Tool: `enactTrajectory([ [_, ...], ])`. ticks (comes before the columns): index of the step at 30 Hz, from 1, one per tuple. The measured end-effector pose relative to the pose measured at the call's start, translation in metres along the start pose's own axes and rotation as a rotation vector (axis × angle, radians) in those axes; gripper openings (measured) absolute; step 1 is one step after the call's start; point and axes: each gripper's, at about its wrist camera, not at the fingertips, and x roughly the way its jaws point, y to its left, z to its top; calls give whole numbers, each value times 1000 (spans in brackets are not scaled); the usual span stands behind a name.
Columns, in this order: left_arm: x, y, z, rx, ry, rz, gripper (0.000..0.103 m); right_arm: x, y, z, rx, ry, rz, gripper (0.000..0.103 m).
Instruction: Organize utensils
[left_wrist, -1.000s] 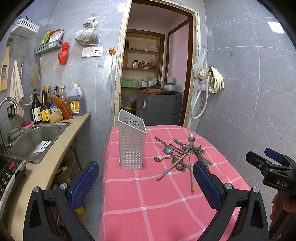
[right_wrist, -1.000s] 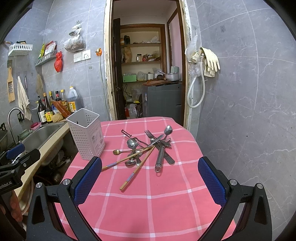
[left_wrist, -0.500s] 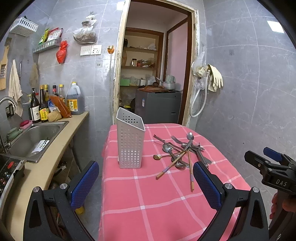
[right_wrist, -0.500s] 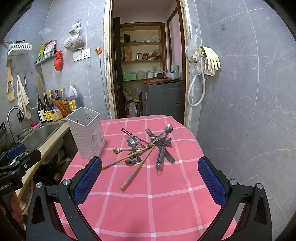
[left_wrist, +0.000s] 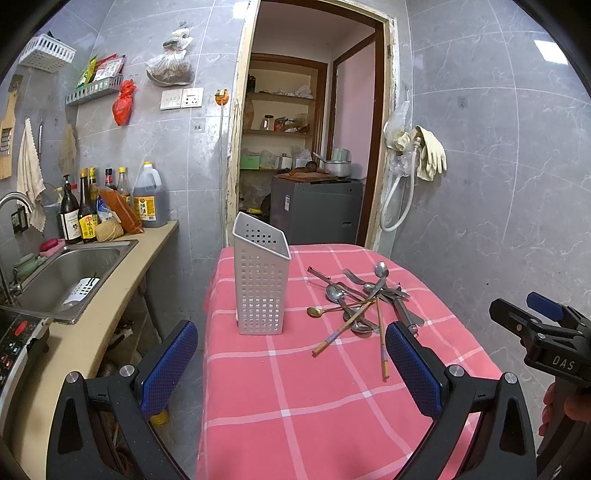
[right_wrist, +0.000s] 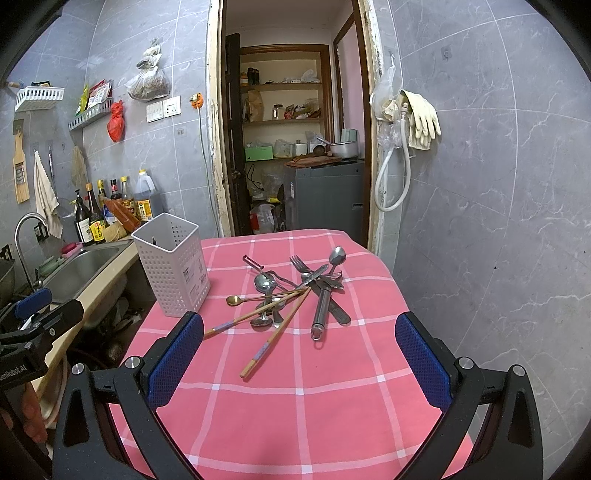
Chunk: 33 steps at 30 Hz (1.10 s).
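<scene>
A white perforated utensil holder (left_wrist: 261, 286) stands upright on the pink checked tablecloth (left_wrist: 295, 398), left of a heap of utensils (left_wrist: 360, 301): spoons, a fork, a peeler, wooden chopsticks. In the right wrist view the holder (right_wrist: 171, 269) is at the left and the heap (right_wrist: 291, 291) in the middle. My left gripper (left_wrist: 291, 365) is open and empty, near the table's front, short of the holder. My right gripper (right_wrist: 299, 358) is open and empty, in front of the chopsticks (right_wrist: 275, 334).
A counter with a steel sink (left_wrist: 70, 273) and several bottles (left_wrist: 85, 218) runs along the left of the table. A doorway (left_wrist: 306, 155) opens behind the table. A tiled wall (right_wrist: 498, 184) stands close on the right.
Both grippers have moved slightly toward the table; the holder and the utensils appear a little nearer and lower. Nothing on the table has moved.
</scene>
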Motion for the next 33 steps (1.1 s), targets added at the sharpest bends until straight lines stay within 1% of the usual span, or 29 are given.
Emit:
enactTrajectory([
  [7,1,1,-2,-1,2,1,102,1,1,3,2,-17,2,102],
  [12,6,4,3,-12,2,9,102,2,-5,15,1,-41,11,102],
  [19,21,-7,28,-16,-31,7,102,12,-15,35,1,-69,44,102],
  [27,55,-35,56,-3,-45,-42,102,47,-41,63,-10,-85,67,102],
  [33,97,-62,61,4,-8,-90,102,88,-65,80,-32,-83,94,102],
])
